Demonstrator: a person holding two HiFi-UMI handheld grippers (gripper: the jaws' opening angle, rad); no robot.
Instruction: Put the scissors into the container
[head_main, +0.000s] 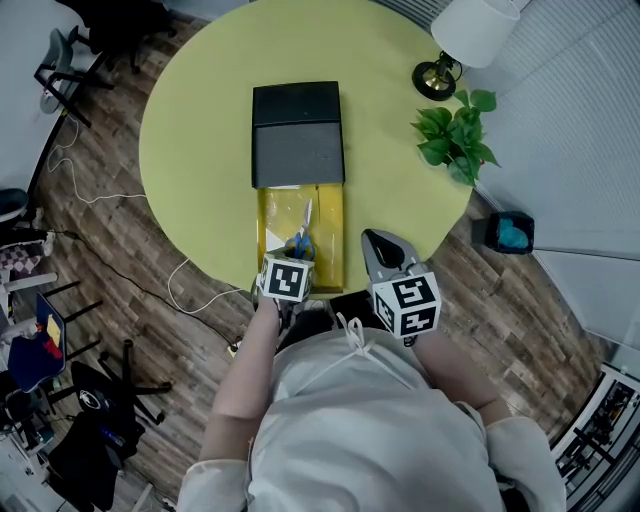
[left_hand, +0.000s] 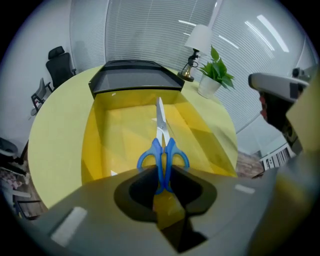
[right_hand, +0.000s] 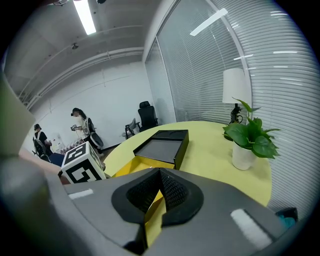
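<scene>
Round and yellow-green, the tabletop (head_main: 190, 130) filled the middle of an office with wood-look flooring. A white-shaded lamp (head_main: 470, 35) and a leafy green potted plant (head_main: 455, 130) stood near its far right edge.

At the middle lay a shallow, open yellow cardboard container (head_main: 330, 220). A flat black rectangular cover (head_main: 297, 130) lay over its far half, leaving the near half exposed.

The blue-handled steel scissors (left_hand: 161, 145) were inside the container's outline, blades closed and pointing away toward the black cover. The left gripper (left_hand: 162, 175), angled steeply down, had its jaws clamped on the blue handle loops. Whether the blade tips touched the yellow floor could not be told.

The right gripper (head_main: 375, 240) hovered just beside the container's right wall, near the table's front edge. Its jaws were drawn together at the tips with nothing held; only a sliver of yellow showed through the slit behind them.

By my reading, the task was nearly finished. The scissors had been carried to the container and brought low into its open half. What was left was to set them down on the container floor, part the left jaws and lift that gripper clear.
</scene>
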